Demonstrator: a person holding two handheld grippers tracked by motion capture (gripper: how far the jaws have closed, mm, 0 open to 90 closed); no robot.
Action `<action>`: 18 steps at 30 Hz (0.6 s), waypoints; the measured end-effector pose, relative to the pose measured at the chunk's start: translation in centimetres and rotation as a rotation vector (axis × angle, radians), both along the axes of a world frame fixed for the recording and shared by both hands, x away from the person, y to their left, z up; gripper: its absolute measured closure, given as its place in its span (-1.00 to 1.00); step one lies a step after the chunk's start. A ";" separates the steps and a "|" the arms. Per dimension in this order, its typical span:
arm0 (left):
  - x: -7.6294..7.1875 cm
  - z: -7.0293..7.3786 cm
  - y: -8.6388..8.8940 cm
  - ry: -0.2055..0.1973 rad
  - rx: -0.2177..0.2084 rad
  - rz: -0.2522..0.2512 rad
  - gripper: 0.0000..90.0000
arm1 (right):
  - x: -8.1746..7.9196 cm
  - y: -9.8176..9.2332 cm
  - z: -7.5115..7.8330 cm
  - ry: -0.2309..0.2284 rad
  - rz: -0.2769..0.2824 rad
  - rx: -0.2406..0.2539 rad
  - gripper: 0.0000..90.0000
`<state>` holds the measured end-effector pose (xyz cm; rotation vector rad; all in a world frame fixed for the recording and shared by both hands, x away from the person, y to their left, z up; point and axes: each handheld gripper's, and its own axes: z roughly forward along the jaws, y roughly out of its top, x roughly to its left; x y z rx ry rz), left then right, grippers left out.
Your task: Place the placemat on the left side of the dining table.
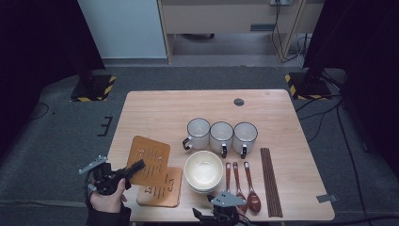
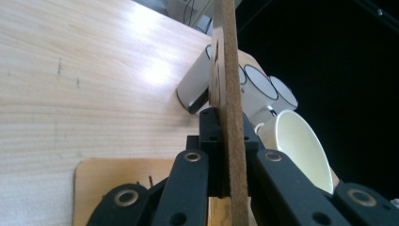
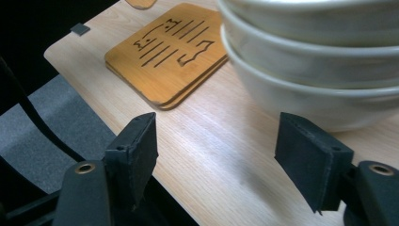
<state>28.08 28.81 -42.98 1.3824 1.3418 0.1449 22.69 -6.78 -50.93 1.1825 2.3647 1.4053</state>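
Three white mugs [image 1: 221, 136] stand in a row near the middle of the table [image 1: 155, 108], handles toward the near edge. Three wooden spoons [image 1: 240, 186] lie side by side by the near edge, with dark chopsticks [image 1: 271, 181] just beside them toward the near right corner.

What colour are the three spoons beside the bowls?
The spoons are dark reddish brown, glossy like lacquered wood; the high view shows them best.

Brown slotted mat [image 1: 149, 160]; white bowls [image 1: 203, 171].
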 end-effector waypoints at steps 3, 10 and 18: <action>0.3 0.3 0.3 -0.010 0.000 0.010 0.90 | 0.1 -0.9 0.4 -0.017 -0.001 -0.002 -0.37; 1.0 0.5 0.5 -0.023 0.006 0.019 0.90 | 0.5 -2.9 0.9 -0.018 -0.020 0.000 -0.41; 1.9 0.3 0.5 -0.018 0.014 0.026 0.90 | 1.3 -4.9 1.6 -0.033 -0.049 0.017 -0.44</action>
